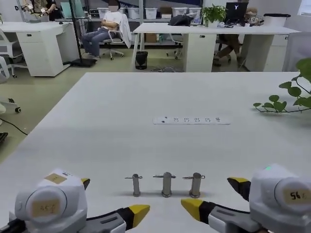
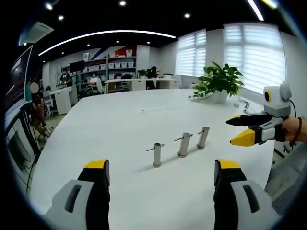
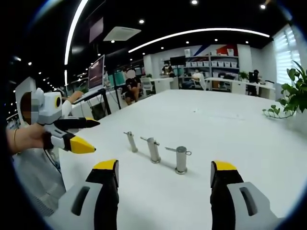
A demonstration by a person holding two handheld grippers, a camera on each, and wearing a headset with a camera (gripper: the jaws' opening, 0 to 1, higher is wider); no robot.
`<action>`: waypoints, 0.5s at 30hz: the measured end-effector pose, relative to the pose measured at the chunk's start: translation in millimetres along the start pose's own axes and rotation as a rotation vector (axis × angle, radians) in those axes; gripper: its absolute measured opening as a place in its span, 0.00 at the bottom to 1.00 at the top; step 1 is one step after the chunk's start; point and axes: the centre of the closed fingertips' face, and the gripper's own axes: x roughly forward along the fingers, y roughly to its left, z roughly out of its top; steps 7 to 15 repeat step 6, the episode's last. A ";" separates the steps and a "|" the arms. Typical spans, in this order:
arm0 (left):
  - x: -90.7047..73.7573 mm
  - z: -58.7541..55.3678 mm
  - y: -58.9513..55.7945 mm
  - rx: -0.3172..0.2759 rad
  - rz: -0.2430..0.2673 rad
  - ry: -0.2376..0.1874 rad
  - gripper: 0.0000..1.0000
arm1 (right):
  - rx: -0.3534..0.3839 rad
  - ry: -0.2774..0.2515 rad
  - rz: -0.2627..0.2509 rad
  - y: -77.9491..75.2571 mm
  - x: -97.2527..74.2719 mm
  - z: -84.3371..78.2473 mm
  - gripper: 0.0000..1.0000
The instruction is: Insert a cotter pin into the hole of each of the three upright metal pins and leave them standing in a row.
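Observation:
Three upright metal pins stand in a row near the table's front edge: left pin, middle pin, right pin. Each has a thin cotter pin crossing its top. The left gripper is open, low and left of the row, with nothing between its jaws. To the right of the row the right gripper is open as well. From the left gripper the pins stand ahead, with the right gripper beyond them. The right gripper view has the pins ahead of the right gripper, and the left gripper off to the left.
A white power strip lies mid-table behind the pins. Potted plant leaves hang over the table's right edge. The white table is wide. A person sits on a chair among other desks far behind.

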 end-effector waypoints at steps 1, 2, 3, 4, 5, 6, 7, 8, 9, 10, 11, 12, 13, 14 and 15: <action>-0.1 0.1 0.2 -0.001 0.001 0.001 0.89 | 0.000 0.002 0.000 0.0 -0.1 -0.6 0.76; -0.3 0.9 0.5 -0.005 0.002 -0.004 0.88 | 0.000 0.003 0.001 -0.1 -0.2 -1.4 0.75; -0.2 2.3 1.0 -0.011 0.002 -0.012 0.87 | -0.001 0.002 0.000 -0.1 -0.2 -2.0 0.75; -0.4 3.2 1.6 -0.021 0.003 -0.019 0.87 | -0.005 -0.002 -0.002 -0.6 0.1 -3.2 0.75; -0.8 3.5 1.6 -0.027 0.003 -0.022 0.87 | -0.006 -0.002 -0.003 -0.8 0.2 -4.4 0.75; -1.1 3.6 2.0 -0.032 0.004 -0.024 0.87 | -0.002 -0.004 -0.006 -0.7 -0.2 -6.1 0.74; -1.1 3.6 2.0 -0.032 0.004 -0.024 0.87 | -0.002 -0.004 -0.006 -0.7 -0.2 -6.1 0.74; -1.1 3.6 2.0 -0.032 0.004 -0.024 0.87 | -0.002 -0.004 -0.006 -0.7 -0.2 -6.1 0.74; -1.1 3.6 2.0 -0.032 0.004 -0.024 0.87 | -0.002 -0.004 -0.006 -0.7 -0.2 -6.1 0.74; -1.1 3.6 2.0 -0.032 0.004 -0.024 0.87 | -0.002 -0.004 -0.006 -0.7 -0.2 -6.1 0.74; -1.1 3.6 2.0 -0.032 0.004 -0.024 0.87 | -0.002 -0.004 -0.006 -0.7 -0.2 -6.1 0.74; -1.1 3.6 2.0 -0.032 0.004 -0.024 0.87 | -0.002 -0.004 -0.006 -0.7 -0.2 -6.1 0.74; -1.1 3.6 2.0 -0.032 0.004 -0.024 0.87 | -0.002 -0.004 -0.006 -0.7 -0.2 -6.1 0.74; -1.1 3.6 2.0 -0.032 0.004 -0.024 0.87 | -0.002 -0.004 -0.006 -0.7 -0.2 -6.1 0.74; -1.1 3.6 2.0 -0.032 0.004 -0.024 0.87 | -0.002 -0.004 -0.006 -0.7 -0.2 -6.1 0.74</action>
